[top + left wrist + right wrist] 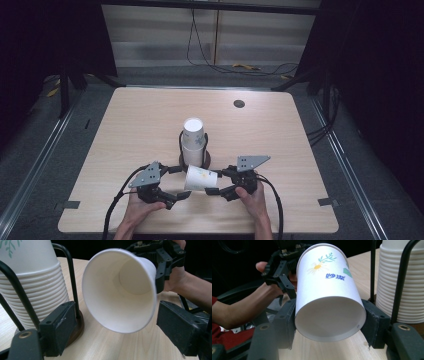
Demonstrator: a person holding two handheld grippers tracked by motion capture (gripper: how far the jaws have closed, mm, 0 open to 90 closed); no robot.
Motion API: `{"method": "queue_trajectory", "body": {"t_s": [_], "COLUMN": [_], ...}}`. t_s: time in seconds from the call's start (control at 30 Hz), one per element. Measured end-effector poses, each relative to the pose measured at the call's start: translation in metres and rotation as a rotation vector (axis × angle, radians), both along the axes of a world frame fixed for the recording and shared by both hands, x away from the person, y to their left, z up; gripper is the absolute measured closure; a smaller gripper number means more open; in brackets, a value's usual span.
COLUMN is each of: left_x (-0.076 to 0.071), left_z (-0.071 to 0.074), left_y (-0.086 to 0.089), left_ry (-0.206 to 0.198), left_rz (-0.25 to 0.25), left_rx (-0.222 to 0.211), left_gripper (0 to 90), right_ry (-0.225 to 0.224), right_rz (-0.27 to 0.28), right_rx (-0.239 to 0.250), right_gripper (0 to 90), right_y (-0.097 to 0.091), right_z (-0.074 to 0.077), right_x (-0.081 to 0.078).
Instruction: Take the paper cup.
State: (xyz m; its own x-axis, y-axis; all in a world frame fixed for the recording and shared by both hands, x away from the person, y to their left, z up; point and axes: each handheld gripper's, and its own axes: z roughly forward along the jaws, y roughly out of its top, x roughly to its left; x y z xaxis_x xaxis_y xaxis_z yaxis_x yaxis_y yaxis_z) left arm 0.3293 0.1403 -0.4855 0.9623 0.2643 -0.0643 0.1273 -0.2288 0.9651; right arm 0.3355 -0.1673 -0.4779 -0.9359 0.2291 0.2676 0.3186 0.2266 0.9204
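Lying sideways above the tabletop (125, 130), paper cup (328, 290) carries a daisy print and blue characters "妙潔"; right tool (329, 322) clamps its base. Left tool (110, 325) stands wide around its open mouth. Cup stack (193, 140) sits just behind.

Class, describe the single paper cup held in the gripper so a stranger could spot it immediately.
On the wooden table, find the wire holder with its upright cup stack. Just in front, the right gripper clamps one paper cup. Unlike the stack, it lies sideways, showing a daisy print.
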Motion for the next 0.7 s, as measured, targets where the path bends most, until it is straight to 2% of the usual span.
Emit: {"method": "queue_trajectory", "body": {"t_s": [0.2, 0.27, 0.43, 0.53, 0.7], "left_x": [0.001, 0.002, 0.004, 0.006, 0.008], "left_z": [-0.001, -0.001, 0.0, 0.001, 0.003], "left_y": [-0.001, -0.002, -0.003, -0.006, -0.012], "left_ry": [-0.011, -0.003, -0.002, 0.002, -0.007], "left_rz": [0.011, -0.001, -0.018, -0.029, -0.054], "left_rx": [0.035, 0.016, 0.013, -0.012, 0.014], "left_gripper": [16.3, 17.2, 18.1, 18.0, 16.2], "right_ry": [-0.007, -0.009, -0.007, -0.008, -0.012], "right_rz": [0.009, 0.013, 0.019, 0.022, 0.025], "right_rx": [0.006, 0.006, -0.006, -0.009, -0.027], "right_gripper": [36.6, 36.6, 36.7, 36.8, 36.8], "right_y": [0.001, 0.002, 0.003, 0.004, 0.004], "right_z": [0.0, 0.0, -0.001, -0.001, 0.0], "right_x": [0.0, 0.0, 0.0, 0.001, 0.0]}}
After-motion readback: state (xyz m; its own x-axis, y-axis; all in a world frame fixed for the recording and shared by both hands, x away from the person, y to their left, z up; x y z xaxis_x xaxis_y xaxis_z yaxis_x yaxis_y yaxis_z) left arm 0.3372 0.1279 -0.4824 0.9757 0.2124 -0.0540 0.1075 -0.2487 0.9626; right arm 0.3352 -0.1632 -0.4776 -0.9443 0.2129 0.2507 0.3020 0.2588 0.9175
